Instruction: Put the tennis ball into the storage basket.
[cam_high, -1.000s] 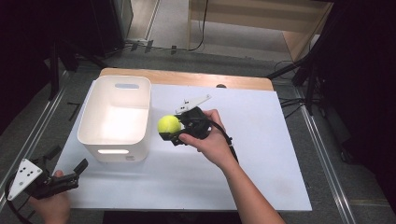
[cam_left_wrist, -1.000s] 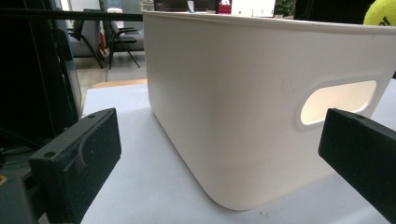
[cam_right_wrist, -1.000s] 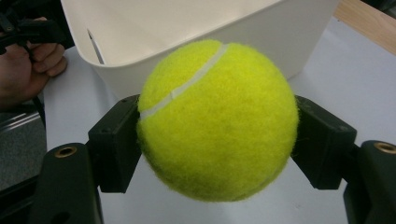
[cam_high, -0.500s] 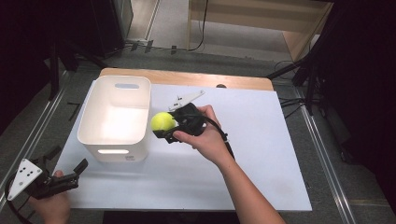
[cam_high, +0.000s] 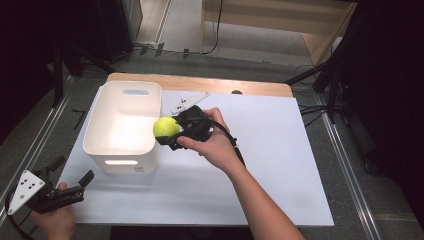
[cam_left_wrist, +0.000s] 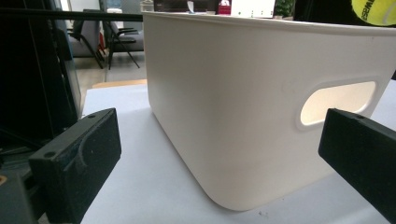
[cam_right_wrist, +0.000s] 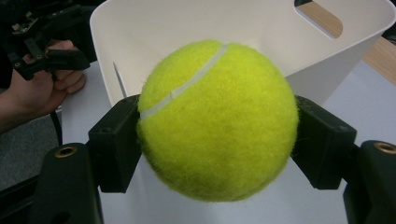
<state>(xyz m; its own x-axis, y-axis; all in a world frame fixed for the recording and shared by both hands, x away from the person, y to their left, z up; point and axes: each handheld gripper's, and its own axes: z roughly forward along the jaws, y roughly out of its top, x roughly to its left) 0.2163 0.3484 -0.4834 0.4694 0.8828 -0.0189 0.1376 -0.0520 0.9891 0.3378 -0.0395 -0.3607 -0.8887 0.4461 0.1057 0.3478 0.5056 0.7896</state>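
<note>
Right tongs (cam_high: 172, 134) clamped on a tennis ball (cam_high: 166, 127), one pad on each flank, seam across the top in the right gripper view. Ball (cam_right_wrist: 218, 119) held aloft at the right-hand rim of the white bin (cam_high: 108, 131), just short of the open mouth; bin interior straight ahead of the ball and slightly below. Probably only a short push forward over the rim before a drop. Left tongs (cam_high: 70, 186) spread wide, holding nothing, low at the near left corner of the counter (cam_high: 280, 150), pointed at the bin's handle-slot wall (cam_left_wrist: 261, 107), farther from the ball than the right.
</note>
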